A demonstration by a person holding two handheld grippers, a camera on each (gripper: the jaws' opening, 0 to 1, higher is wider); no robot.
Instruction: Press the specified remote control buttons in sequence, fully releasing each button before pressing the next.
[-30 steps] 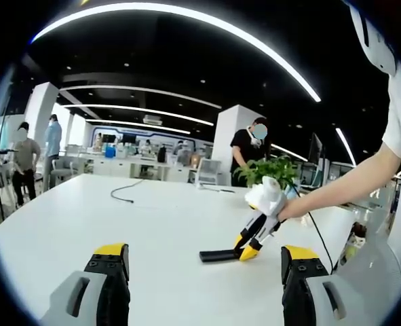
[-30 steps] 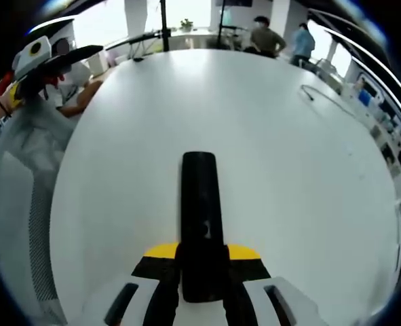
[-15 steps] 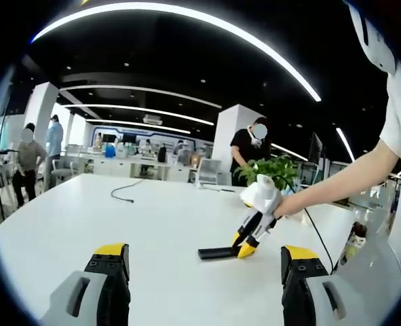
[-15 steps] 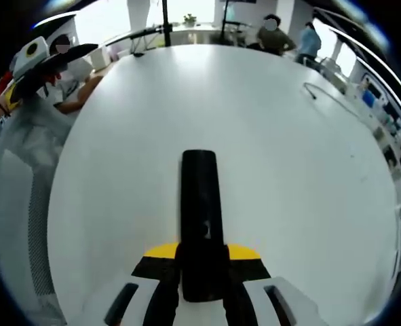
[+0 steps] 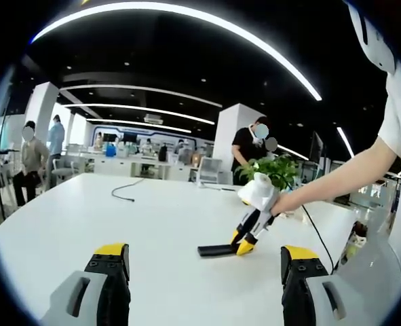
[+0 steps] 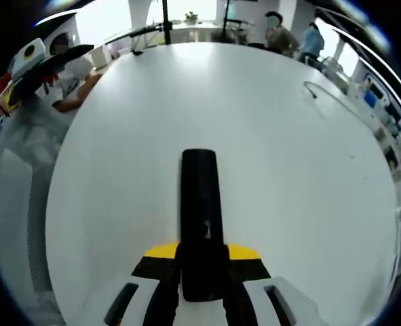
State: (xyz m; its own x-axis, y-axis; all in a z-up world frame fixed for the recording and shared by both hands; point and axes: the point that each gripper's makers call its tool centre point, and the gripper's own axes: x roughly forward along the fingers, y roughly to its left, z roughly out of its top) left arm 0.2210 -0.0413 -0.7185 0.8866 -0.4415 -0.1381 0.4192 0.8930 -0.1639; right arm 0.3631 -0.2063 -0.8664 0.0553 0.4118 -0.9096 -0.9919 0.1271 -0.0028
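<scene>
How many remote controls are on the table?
1: a black remote control on the white table, its near end clamped in the right gripper, also seen from the left gripper view.

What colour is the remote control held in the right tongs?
Black, seen best in the right gripper view: the remote control is clamped in the right tongs.

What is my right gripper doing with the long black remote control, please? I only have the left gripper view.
Observer: The right gripper has its jaws shut on the near end of the long black remote control.
Operator: Is it straight in the grip?
Observer: Yes, it runs forward along the jaws, centred between them.
Operator: Can you read its buttons?
Observer: No; its top face looks plain black, too blurred to tell.
</scene>
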